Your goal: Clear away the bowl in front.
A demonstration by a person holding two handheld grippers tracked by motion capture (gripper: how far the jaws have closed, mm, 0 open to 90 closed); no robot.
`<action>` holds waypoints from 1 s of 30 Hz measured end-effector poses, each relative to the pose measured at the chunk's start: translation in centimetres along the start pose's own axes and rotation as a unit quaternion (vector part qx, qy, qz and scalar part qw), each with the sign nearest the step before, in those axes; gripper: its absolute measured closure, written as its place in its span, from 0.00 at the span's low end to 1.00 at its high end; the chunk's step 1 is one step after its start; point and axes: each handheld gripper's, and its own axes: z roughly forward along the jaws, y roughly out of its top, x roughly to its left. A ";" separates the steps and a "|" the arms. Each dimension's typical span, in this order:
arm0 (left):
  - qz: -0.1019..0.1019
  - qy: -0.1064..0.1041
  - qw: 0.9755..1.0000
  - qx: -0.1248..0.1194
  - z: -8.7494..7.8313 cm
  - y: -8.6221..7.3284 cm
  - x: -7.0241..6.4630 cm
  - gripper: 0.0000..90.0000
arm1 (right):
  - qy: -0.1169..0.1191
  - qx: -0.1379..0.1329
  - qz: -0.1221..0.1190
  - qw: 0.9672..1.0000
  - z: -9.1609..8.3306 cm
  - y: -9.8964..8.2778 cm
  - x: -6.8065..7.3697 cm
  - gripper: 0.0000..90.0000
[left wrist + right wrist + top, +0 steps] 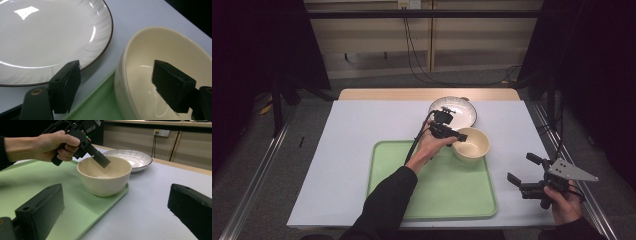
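A cream bowl (473,145) stands on the far right corner of a green tray (432,195). My left gripper (458,135) is open and straddles the bowl's near-left rim. In the left gripper view one jaw hangs inside the bowl (165,55) and the other outside it, over the tray (100,105), with a gap to the rim. A white ribbed plate (458,110) with a dark rim lies on the table just behind the bowl. My right gripper (522,167) is open and empty, right of the tray near the table's front right.
The right gripper view looks across the tray (82,207) at the bowl (105,182), the plate (136,157) and the hand holding the left gripper (100,160). A pale tablecloth (352,145) covers the table, with bare room left of the tray.
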 end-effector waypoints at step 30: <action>0.058 0.072 0.988 -0.124 -7.1 -2.3 0.3 0.03 | 0.000 0.002 -0.001 1.000 0.0 0.0 0.0 0.00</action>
